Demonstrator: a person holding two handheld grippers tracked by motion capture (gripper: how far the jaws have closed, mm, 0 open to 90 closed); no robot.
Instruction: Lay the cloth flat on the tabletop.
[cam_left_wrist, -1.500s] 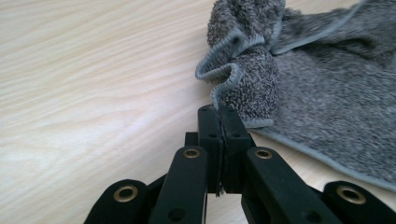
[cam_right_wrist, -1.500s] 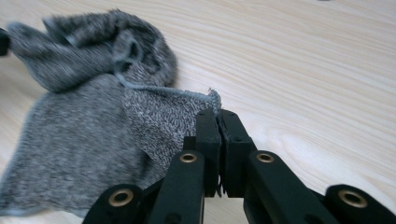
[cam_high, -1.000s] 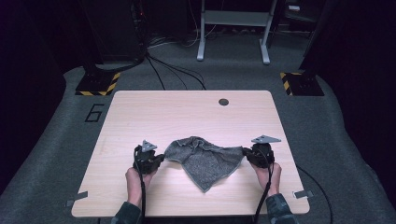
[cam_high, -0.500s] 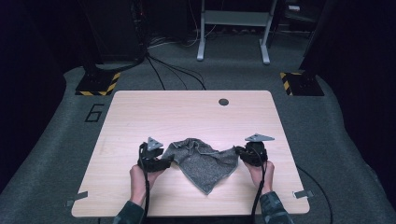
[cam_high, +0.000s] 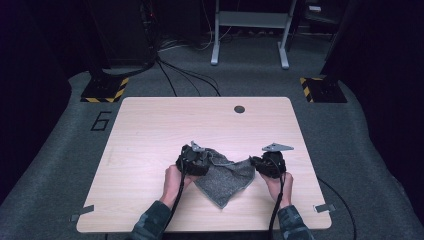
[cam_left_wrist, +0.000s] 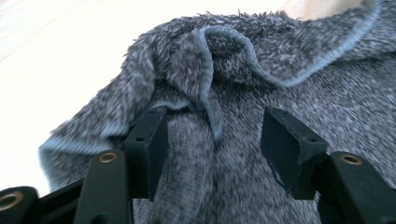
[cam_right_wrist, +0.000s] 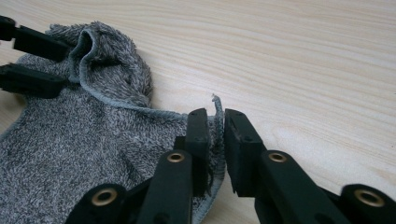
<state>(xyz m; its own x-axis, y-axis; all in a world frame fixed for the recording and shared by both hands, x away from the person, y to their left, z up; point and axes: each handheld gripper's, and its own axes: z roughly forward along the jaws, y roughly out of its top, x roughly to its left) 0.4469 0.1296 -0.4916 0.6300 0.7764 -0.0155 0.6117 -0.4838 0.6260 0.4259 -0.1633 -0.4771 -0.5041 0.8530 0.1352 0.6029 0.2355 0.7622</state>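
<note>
Nearest you, your two forearms enter from the table's near edge, one gripper in each hand. Your right gripper (cam_right_wrist: 215, 154) has its jaws drawn nearly together on the thin hemmed corner of the grey towel (cam_high: 222, 176); a small tab of hem stands up between them, so the corner reads as pinched. Your left gripper (cam_left_wrist: 212, 140) has its jaws set wide, straddling a bunched fold of towel without closing on it; the cloth lies between them, not clamped.

The towel sits on the near half of the table (cam_high: 150, 130), between the two grippers, its lower corner pointing toward you and its upper edge rumpled at the left gripper's side. In the right gripper view that rumple shows as a curled lobe of pile beside the other gripper's black jaws.

Change noted: a second ago the grippers stood at the towel's outer sides with the cloth spread wider; both have since come inward, the left one markedly, and the towel is now gathered narrower with its left corner humped up. Judgement: the right-hand hold is established, the left-hand one is not. Until you close the left jaws on a single layer of edge, any lift or spread will likely drag the towel from one side only.

Farther off, the table's far half lies bare save a round grommet (cam_high: 239, 109); beyond it, floor cables (cam_high: 185, 75) and a metal stand (cam_high: 250, 30)
</note>
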